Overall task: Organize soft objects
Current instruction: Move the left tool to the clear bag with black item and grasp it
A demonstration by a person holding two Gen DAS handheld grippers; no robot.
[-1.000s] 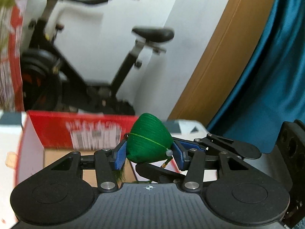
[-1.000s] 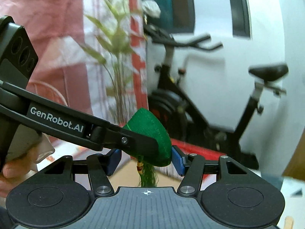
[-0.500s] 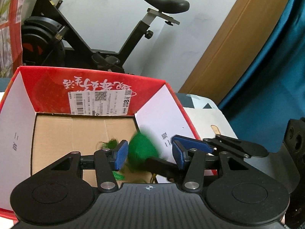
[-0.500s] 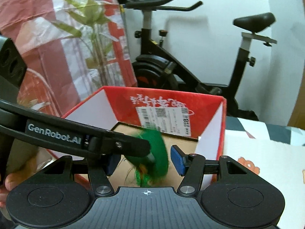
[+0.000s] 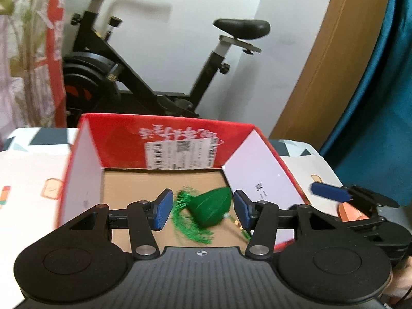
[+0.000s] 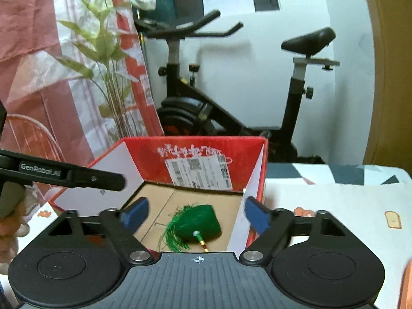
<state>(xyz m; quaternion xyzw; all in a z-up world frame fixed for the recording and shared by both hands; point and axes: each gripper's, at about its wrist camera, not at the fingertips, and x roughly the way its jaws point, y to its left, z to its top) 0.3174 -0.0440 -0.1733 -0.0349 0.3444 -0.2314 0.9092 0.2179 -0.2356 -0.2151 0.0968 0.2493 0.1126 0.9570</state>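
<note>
- Left wrist view: the left gripper (image 5: 200, 209) is held above the near edge of the red box (image 5: 164, 139), looking forward and slightly down into it. Its jaws stand wide and hold nothing.
- The green tasselled pouch (image 5: 209, 209) lies on the cardboard floor of the box, seen between the jaws but below them and clear of both blue pads (image 5: 161, 209). Its tassel trails toward the left jaw.
- The right gripper (image 5: 332, 193) shows past the right jaw, outside the box's right wall. An orange item (image 5: 350, 212) sits just beneath it; what it is cannot be told.
- Right wrist view: the right gripper (image 6: 195, 215) is also aimed into the red box (image 6: 195, 154), jaws wide and empty. The pouch (image 6: 199, 222) rests on the box floor between and below the jaws, bead and cord end nearest the camera.
- A finger of the left gripper (image 6: 77, 177) reaches in above the box's left wall, ahead of the left jaw.
- Step in hand, as judged: the pouch is placed in the box, so this item is finished.
- Next move, as judged: lift both grippers clear of the box walls and seek another soft object on the counter (image 6: 334, 195).
</note>
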